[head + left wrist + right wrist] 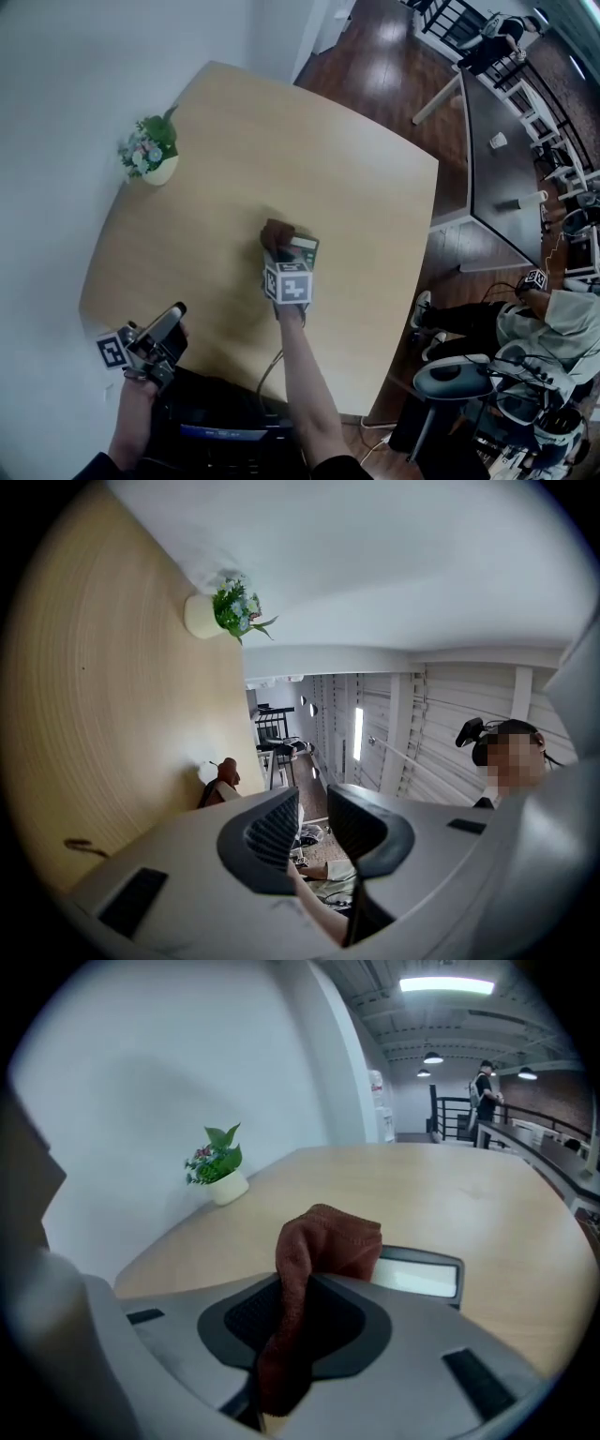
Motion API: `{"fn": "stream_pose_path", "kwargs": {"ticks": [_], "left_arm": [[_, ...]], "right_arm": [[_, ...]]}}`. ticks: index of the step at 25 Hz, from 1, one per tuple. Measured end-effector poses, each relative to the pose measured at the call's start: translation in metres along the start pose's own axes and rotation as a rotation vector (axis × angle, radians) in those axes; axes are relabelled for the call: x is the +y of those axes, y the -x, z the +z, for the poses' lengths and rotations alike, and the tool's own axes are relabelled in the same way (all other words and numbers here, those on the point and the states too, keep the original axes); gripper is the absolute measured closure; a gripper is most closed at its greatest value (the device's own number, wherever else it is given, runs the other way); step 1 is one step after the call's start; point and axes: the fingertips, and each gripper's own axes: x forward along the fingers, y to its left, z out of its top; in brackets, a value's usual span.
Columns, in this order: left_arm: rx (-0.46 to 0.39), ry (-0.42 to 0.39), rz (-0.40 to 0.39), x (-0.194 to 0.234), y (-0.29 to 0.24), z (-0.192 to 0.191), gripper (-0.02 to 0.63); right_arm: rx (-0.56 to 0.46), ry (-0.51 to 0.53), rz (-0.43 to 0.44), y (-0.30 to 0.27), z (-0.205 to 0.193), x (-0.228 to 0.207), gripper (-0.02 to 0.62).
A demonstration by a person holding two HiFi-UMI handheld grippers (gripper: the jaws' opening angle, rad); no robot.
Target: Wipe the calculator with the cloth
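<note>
Right gripper [302, 1321] clamped on the brown cloth [323, 1241], bunched at the display end of the calculator [419, 1275], mid-table [281, 141]. Left gripper [311, 834] parked at the near edge, jaws slightly apart, empty. Looks like the wiping step; next: press the cloth down, drag it across the keys

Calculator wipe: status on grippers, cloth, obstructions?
Right gripper shut on cloth, cloth at the calculator. Left gripper open, empty, held aside. Nothing in the way.

On the table [366, 187] the cloth [276, 232] abuts the calculator [305, 249]; the plant [150, 150] stands behind-left.
</note>
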Motion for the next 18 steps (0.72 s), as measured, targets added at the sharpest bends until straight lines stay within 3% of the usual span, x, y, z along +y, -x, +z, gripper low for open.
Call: {"fn": "stream_pose_path", "kwargs": {"ticks": [5, 9, 11, 14, 16, 18], "left_arm": [[0.000, 0.008, 0.002, 0.001, 0.001, -0.002, 0.511], [0.002, 0.009, -0.004, 0.001, 0.000, 0.001, 0.511], [0.005, 0.012, -0.007, 0.001, -0.001, 0.001, 0.511], [0.007, 0.020, -0.008, 0.003, 0.001, 0.000, 0.511], [0.010, 0.022, -0.010, 0.003, 0.001, -0.001, 0.511], [0.014, 0.021, -0.010, 0.003, -0.001, -0.002, 0.511]], "right_arm": [[0.071, 0.037, 0.154, -0.008, -0.014, 0.044, 0.514], [-0.011, 0.030, 0.176, 0.014, -0.001, 0.038, 0.514], [-0.120, -0.009, 0.095, 0.034, 0.020, 0.009, 0.512], [-0.237, -0.100, -0.133, 0.070, 0.035, -0.057, 0.512], [-0.227, -0.159, -0.251, 0.080, 0.024, -0.093, 0.512], [-0.168, -0.210, -0.278, 0.073, 0.005, -0.111, 0.514]]}}
